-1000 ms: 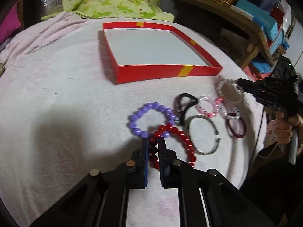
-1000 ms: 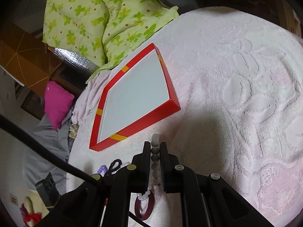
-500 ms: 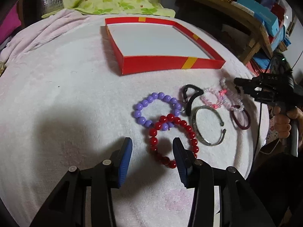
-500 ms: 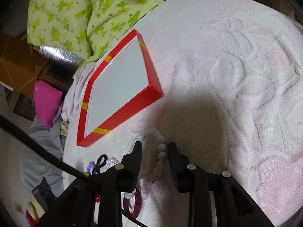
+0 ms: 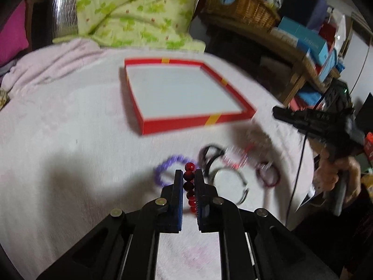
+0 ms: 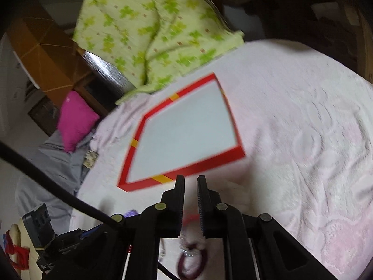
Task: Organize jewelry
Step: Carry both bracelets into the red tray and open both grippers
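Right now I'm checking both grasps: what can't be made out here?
Right wrist view: whether right gripper holds anything; motion blur washes out the gap.
Left wrist view: pink and clear bracelets smear together, blurred.
Left wrist view: red bead bracelet, lower loop hidden behind left gripper.
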Action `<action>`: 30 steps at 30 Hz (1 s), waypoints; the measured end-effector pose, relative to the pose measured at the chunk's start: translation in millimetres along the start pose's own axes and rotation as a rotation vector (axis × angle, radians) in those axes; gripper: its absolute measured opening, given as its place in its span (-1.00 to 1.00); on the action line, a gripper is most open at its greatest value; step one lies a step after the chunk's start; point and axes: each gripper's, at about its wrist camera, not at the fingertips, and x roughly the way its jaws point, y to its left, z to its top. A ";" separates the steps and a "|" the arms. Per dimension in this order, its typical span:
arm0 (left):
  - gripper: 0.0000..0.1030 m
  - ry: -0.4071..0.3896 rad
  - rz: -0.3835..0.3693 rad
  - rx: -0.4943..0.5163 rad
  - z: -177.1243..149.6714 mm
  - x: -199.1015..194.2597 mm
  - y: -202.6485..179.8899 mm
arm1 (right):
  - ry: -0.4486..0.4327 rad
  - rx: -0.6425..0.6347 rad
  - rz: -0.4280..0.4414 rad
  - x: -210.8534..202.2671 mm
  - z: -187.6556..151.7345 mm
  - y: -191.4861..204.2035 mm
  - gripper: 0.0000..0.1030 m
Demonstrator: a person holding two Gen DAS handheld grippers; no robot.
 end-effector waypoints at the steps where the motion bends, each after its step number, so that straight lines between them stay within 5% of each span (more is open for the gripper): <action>1: -0.82 -0.016 -0.009 0.002 4.2 -0.8 -3.2 | -0.012 -0.002 0.015 -1.1 0.6 3.5 -0.76; 10: -0.82 -0.092 -0.041 -0.028 52.3 2.0 -5.0 | -0.058 0.007 0.055 -0.3 12.0 11.9 -0.76; 14: -0.82 -0.107 -0.021 -0.013 60.2 3.9 -2.5 | 0.010 0.025 -0.052 -0.9 12.4 -6.7 -0.72; 16: -0.81 -0.097 -0.014 -0.019 57.2 6.4 0.6 | 0.080 0.040 -0.093 3.6 11.0 -20.2 -0.39; 17: -0.81 -0.091 -0.009 -0.026 55.6 8.4 1.9 | 0.101 0.044 -0.118 5.8 10.3 -24.2 -0.02; 19: -0.81 -0.076 -0.002 -0.042 52.2 12.0 4.5 | 0.145 0.043 -0.147 13.4 6.8 -28.4 0.11; 22: -0.81 -0.074 0.023 -0.025 48.3 12.7 0.9 | 0.221 0.037 -0.163 30.1 0.0 -28.9 -0.05; 24: -0.81 -0.076 0.024 -0.015 47.3 12.5 -3.7 | 0.286 0.020 -0.193 44.1 -7.7 -26.8 -0.66; 25: -0.81 -0.082 0.027 -0.001 46.9 12.3 -7.1 | 0.290 -0.020 -0.237 47.8 -10.8 -22.0 -0.72; 30: -0.81 -0.107 0.023 0.014 52.0 8.2 -12.9 | 0.058 -0.113 -0.246 10.1 0.3 -0.2 -0.80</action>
